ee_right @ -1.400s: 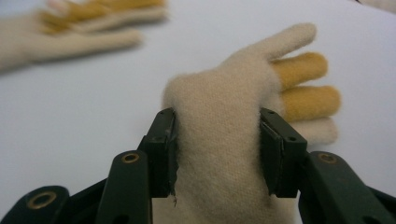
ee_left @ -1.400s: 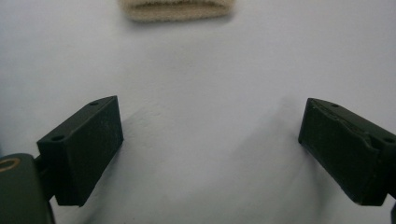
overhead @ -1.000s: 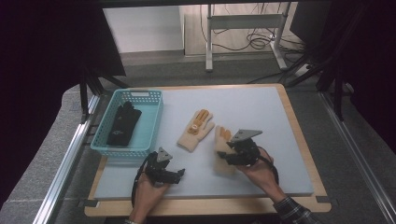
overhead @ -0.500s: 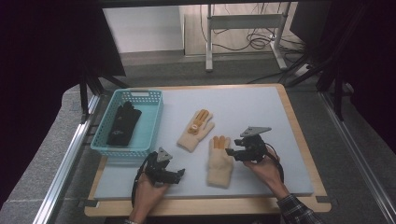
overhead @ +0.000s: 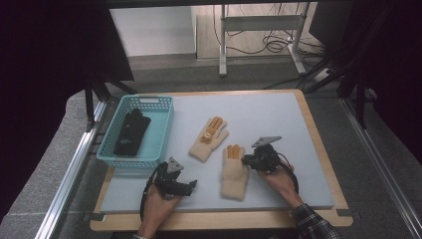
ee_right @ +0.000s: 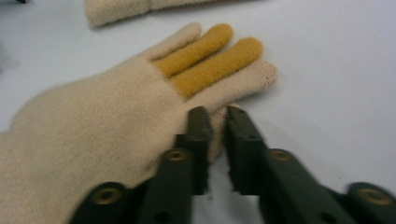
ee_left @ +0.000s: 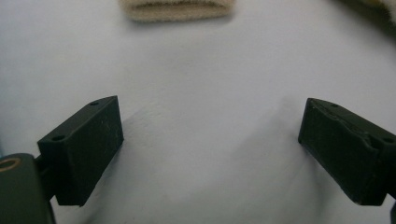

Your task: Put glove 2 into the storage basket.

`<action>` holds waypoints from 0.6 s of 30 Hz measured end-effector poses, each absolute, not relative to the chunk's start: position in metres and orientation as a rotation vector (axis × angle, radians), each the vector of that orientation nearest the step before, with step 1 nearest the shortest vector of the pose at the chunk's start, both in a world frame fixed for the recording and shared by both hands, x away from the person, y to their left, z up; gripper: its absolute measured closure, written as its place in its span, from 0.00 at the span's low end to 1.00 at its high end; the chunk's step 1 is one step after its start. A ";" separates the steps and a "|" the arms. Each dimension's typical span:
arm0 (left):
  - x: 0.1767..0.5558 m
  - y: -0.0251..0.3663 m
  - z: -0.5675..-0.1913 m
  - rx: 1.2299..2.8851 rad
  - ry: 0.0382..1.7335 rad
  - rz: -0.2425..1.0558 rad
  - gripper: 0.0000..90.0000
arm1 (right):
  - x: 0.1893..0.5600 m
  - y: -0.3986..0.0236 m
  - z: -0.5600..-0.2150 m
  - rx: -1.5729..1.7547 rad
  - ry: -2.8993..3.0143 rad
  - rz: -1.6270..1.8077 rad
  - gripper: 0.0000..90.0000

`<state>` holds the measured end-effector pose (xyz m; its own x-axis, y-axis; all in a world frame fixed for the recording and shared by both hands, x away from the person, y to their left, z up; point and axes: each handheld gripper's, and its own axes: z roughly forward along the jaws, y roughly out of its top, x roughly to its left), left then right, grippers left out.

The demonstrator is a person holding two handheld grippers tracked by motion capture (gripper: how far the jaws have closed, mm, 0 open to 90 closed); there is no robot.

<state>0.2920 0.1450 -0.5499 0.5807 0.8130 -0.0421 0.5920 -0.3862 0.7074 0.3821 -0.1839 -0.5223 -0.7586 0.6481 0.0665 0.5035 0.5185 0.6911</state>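
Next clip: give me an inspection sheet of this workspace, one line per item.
Surface: pale mat on a wooden board.
Job's things: near glove flat beside the right gripper; far glove flat mid-mat.
Clutter: blue basket at left holding a black item.
Grippers: right gripper jaws have just been closing, pinching the near glove's edge; left gripper open over bare mat.
Cables: one trails from each gripper; more on the floor behind.
Surroundings: metal frame legs, dark curtains.

On the desk [overhead: 278,119], a basket [overhead: 159,130] sits at left of the frame holding a dark glove [overhead: 130,133]. A glove [overhead: 209,138] lies centre; another glove [overhead: 234,172] lies lower right of it, near the bottom edge.
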 end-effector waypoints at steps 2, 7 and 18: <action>0.292 0.145 -0.550 2.118 1.113 0.409 0.08 | 0.379 -0.184 -0.518 0.977 2.536 1.064 0.96; 0.292 0.145 -0.550 2.118 1.114 0.409 0.08 | 0.367 -0.197 -0.504 0.991 2.464 1.089 0.81; 0.292 0.145 -0.550 2.118 1.113 0.409 0.08 | 0.395 -0.170 -0.497 0.977 2.466 1.157 0.54</action>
<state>0.2920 0.1451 -0.5499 0.5814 0.8125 -0.0422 0.5918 -0.3867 0.7072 0.3947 -0.1703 -0.4969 -0.7448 0.6649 0.0567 0.4687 0.4607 0.7537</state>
